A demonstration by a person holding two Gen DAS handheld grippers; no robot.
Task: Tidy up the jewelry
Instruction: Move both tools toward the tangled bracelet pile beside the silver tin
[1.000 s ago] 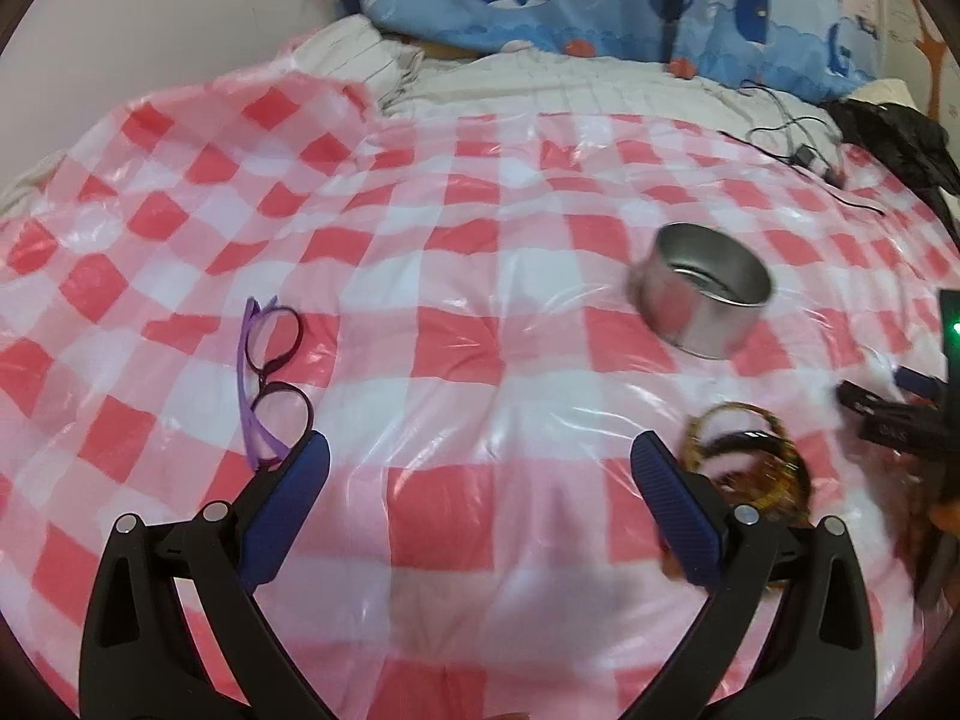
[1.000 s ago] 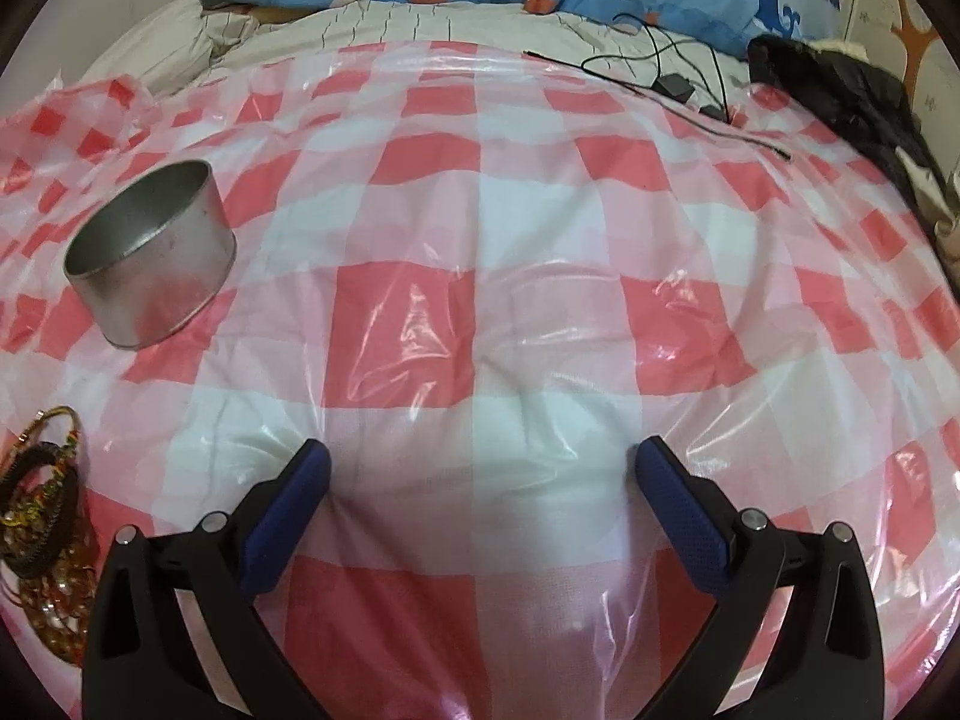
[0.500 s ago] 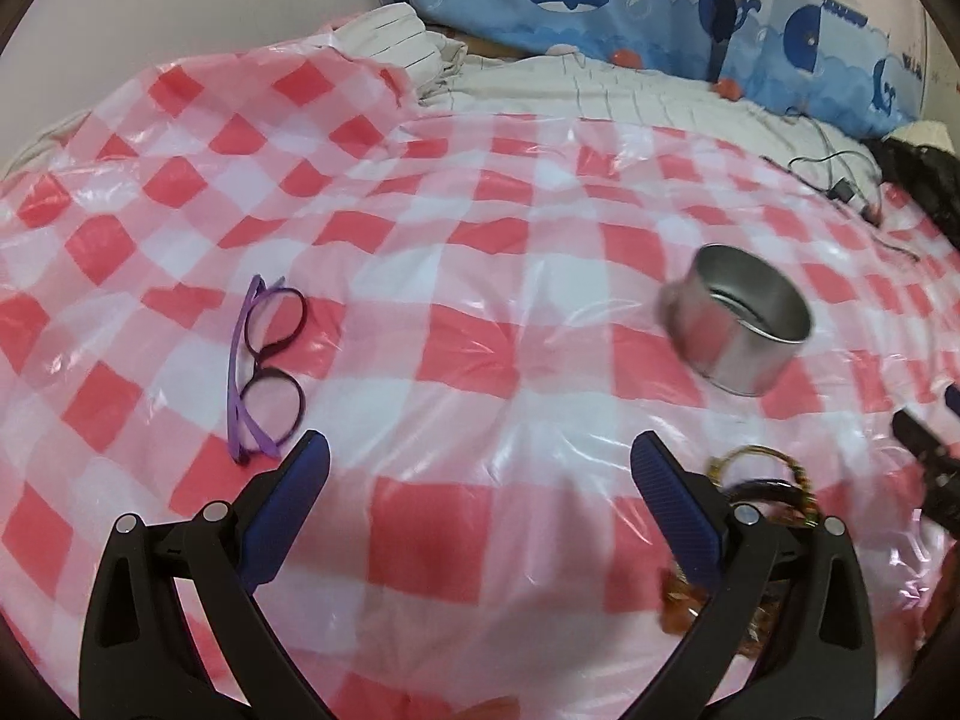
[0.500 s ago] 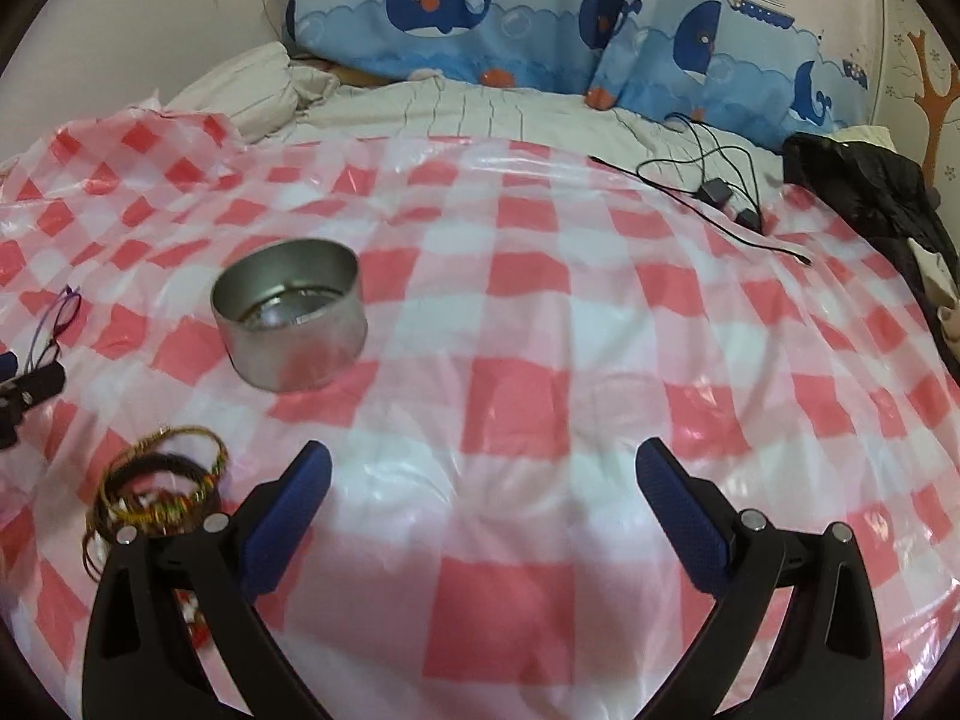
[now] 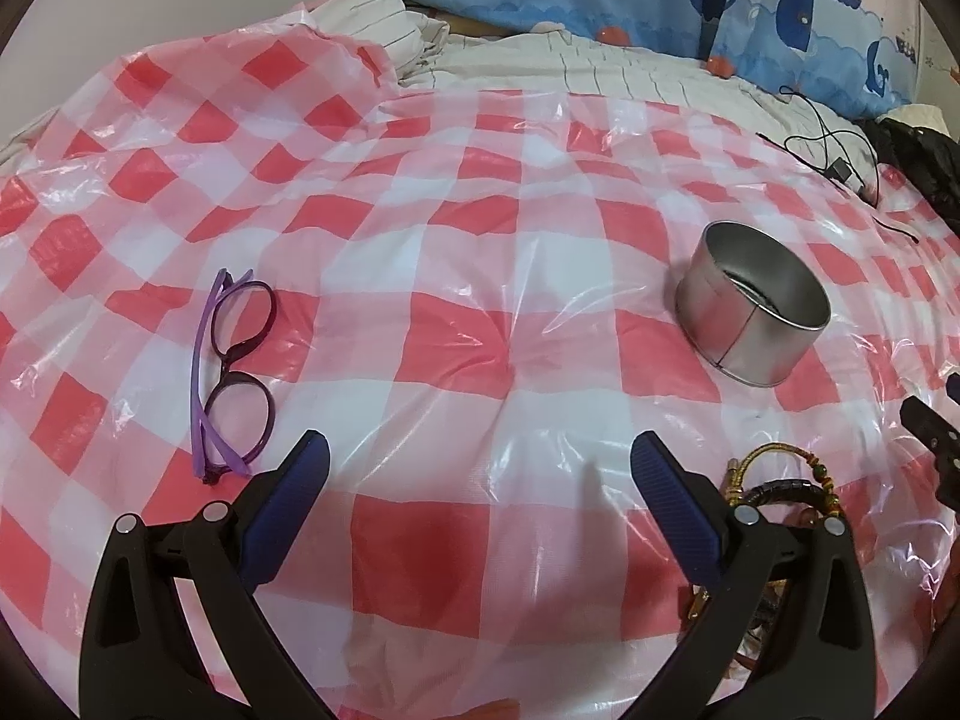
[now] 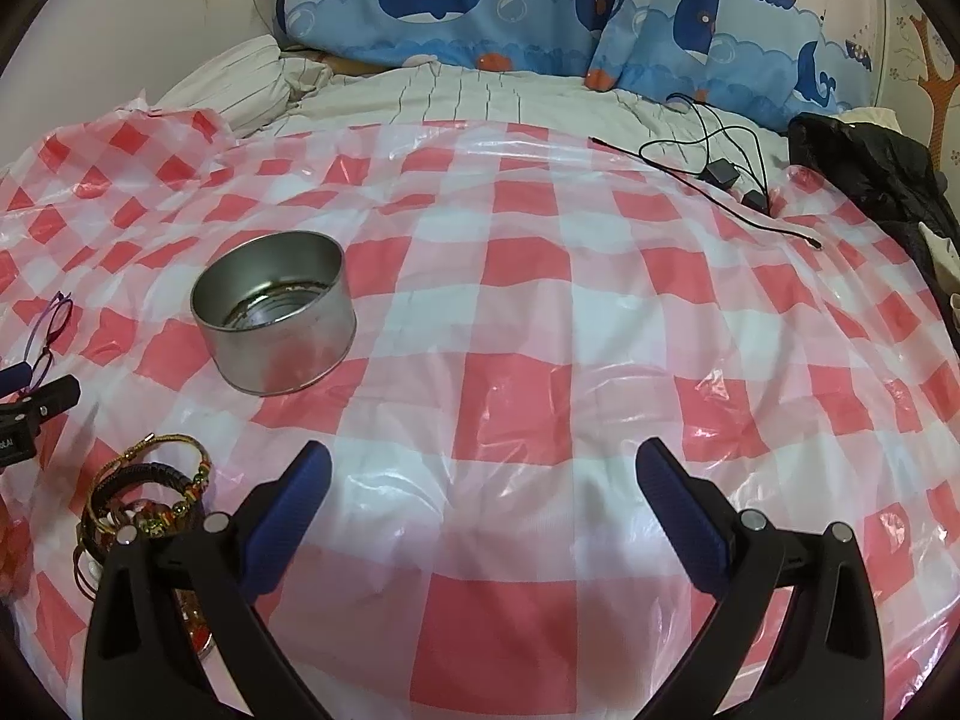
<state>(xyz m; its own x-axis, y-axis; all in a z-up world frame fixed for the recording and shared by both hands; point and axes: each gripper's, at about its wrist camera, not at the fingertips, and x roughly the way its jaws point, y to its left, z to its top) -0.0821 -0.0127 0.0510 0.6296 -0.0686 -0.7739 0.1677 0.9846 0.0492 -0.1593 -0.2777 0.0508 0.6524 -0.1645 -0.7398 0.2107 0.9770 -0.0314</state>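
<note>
From the left wrist camera, the left gripper (image 5: 479, 462) hangs over the red-and-white checked plastic sheet (image 5: 456, 276) spread on a bed, its blue-padded jaws spread wide with nothing between them. A pile of bracelets (image 5: 780, 489), gold, black and beaded, lies on the sheet just beside the right-hand finger and is partly hidden behind it. Beyond the pile, toward the sheet's far right part, stands a round metal tin (image 5: 753, 318), upright and open-topped. Purple glasses (image 5: 231, 360) lie folded on the sheet's left part, well apart from the tin. From the right wrist camera, the right gripper (image 6: 483, 468) also has its jaws wide apart and holds nothing, poised over bare sheet. The bracelets (image 6: 150, 498) sit near the sheet's near left corner, partly behind the left-hand finger, with the tin (image 6: 279, 315) farther in. A black cable (image 6: 720, 168) trails across the far right edge, below the whale-print pillows (image 6: 540, 0).
</note>
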